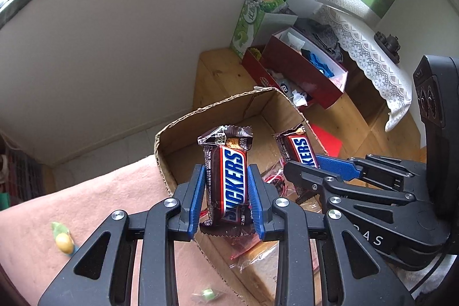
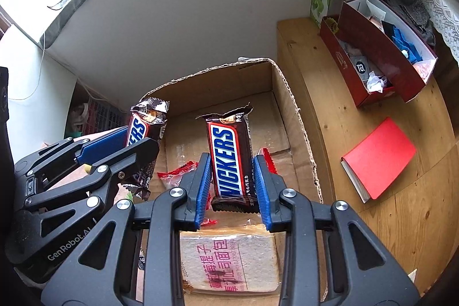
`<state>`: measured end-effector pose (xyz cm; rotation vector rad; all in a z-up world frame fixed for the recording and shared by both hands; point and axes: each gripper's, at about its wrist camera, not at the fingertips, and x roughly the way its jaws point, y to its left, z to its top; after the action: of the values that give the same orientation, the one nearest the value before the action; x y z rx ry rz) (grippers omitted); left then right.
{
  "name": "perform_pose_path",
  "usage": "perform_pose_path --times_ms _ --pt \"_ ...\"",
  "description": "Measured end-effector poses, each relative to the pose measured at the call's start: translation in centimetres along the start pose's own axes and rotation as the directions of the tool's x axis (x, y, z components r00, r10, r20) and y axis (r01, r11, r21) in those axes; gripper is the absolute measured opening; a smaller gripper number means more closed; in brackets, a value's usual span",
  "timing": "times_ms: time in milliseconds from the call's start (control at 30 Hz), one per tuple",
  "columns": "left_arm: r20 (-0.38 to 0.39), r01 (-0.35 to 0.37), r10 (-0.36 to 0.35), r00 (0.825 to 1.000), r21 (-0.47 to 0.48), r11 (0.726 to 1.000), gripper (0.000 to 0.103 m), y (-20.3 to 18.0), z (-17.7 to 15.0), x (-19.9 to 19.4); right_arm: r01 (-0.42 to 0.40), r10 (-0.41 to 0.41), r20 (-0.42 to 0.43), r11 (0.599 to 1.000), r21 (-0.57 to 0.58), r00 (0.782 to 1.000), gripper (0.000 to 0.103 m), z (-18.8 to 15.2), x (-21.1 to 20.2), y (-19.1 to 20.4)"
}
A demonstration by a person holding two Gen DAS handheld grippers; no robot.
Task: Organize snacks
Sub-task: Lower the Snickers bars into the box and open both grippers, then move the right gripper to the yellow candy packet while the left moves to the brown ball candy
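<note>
Clamping one Snickers bar (image 1: 228,179) each above the cardboard box (image 2: 298,116), the left gripper (image 1: 226,191) and right gripper (image 2: 233,185) nearly touch; a bump could probably dislodge a bar.

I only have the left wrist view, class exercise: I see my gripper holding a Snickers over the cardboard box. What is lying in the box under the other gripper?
Observer: In the right wrist view a bagged loaf of sliced bread lies flat on the floor of the cardboard box, directly below the right gripper.
Operator: Is that right gripper holding its bar squarely?
Observer: Yes, its Snickers bar stands upright between the blue pads, logo facing the camera.
Operator: Anything outside the box on that side?
Observer: A red-covered book lies closed on the wooden surface, apart from the box.
</note>
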<state>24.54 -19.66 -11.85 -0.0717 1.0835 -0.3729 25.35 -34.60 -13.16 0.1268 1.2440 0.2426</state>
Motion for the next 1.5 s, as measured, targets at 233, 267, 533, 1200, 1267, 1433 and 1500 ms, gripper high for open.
perform_pose_path --times_ms 233,267,533,1200,1267,1433,1500 --pt "-0.002 -0.018 0.018 1.0 0.003 1.0 0.028 0.3 0.1 -0.1 0.014 -0.014 -0.001 1.0 0.005 1.0 0.034 0.0 0.0 -0.3" --pt "-0.001 -0.021 0.021 1.0 0.003 1.0 0.028 0.3 0.1 -0.2 0.016 -0.016 0.001 1.0 0.006 1.0 0.037 0.0 -0.1 -0.3" --pt "0.028 -0.027 0.027 0.999 0.0 1.0 0.029 0.8 -0.1 -1.5 0.023 -0.023 0.018 1.0 0.017 1.0 0.047 -0.5 -0.9 0.1" --pt "0.068 -0.025 0.025 0.997 -0.008 1.0 0.029 2.9 -3.4 -7.3 -0.029 0.028 0.05 1.0 0.013 0.998 0.048 -4.5 -4.5 4.8" --pt "0.065 -0.029 0.031 0.997 -0.027 0.999 0.029 3.9 -4.1 -7.9 -0.035 0.035 0.053 0.999 0.0 0.998 0.048 -5.2 -4.8 5.6" --pt "0.053 -0.061 0.065 0.996 -0.083 0.995 0.029 7.2 -6.4 -9.5 -0.064 0.065 0.058 0.997 -0.032 0.996 0.049 -6.9 -5.1 7.5" --pt "0.051 -0.075 0.08 0.995 -0.109 0.991 0.029 8.7 -7.4 -10.2 -0.059 0.064 0.068 0.996 -0.065 0.996 0.049 -7.7 -5.2 8.5"
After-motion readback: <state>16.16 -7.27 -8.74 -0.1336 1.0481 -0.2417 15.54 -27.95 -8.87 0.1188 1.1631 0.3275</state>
